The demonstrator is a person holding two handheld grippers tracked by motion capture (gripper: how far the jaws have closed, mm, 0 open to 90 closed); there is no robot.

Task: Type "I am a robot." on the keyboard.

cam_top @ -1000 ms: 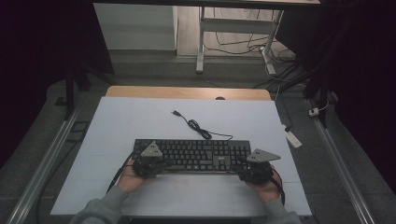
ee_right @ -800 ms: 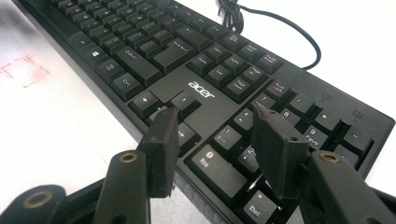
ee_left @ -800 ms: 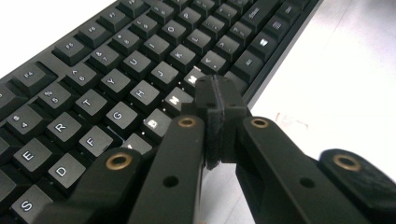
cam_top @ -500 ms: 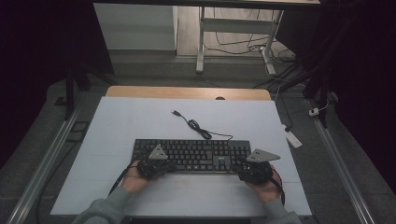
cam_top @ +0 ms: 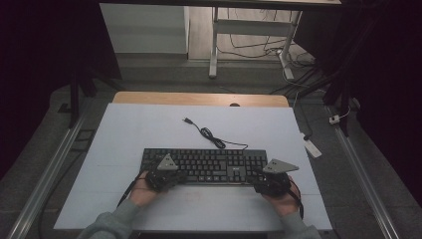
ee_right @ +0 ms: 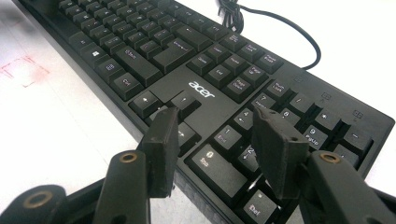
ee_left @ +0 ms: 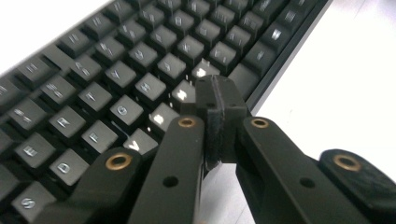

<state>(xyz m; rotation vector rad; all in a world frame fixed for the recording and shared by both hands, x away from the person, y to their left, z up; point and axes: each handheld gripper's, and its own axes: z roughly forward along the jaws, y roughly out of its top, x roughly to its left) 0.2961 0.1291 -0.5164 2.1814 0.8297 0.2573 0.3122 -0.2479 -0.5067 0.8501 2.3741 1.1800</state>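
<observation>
A black Acer keyboard [cam_top: 209, 163] lies across the near half of the white table [cam_top: 149, 124], its cable [cam_top: 209, 133] curling away toward the far side. My left gripper [cam_top: 178, 175] is at the keyboard's near left edge. In the left gripper view its jaws are shut with nothing between them, the joined tips [ee_left: 217, 93] hovering just over the bottom letter row of the keyboard [ee_left: 116, 70]. My right gripper [cam_top: 260, 180] is at the near right end, open. Its jaws [ee_right: 219, 126] straddle the arrow keys and number pad of the keyboard [ee_right: 187, 46], holding nothing.
A small white tag-like object [cam_top: 312, 148] lies off the table's right edge. Faint red square marks [ee_right: 23, 70] are drawn on the surface in front of the keyboard. Metal rails run along both sides, and a wooden strip [cam_top: 199, 98] borders the far edge.
</observation>
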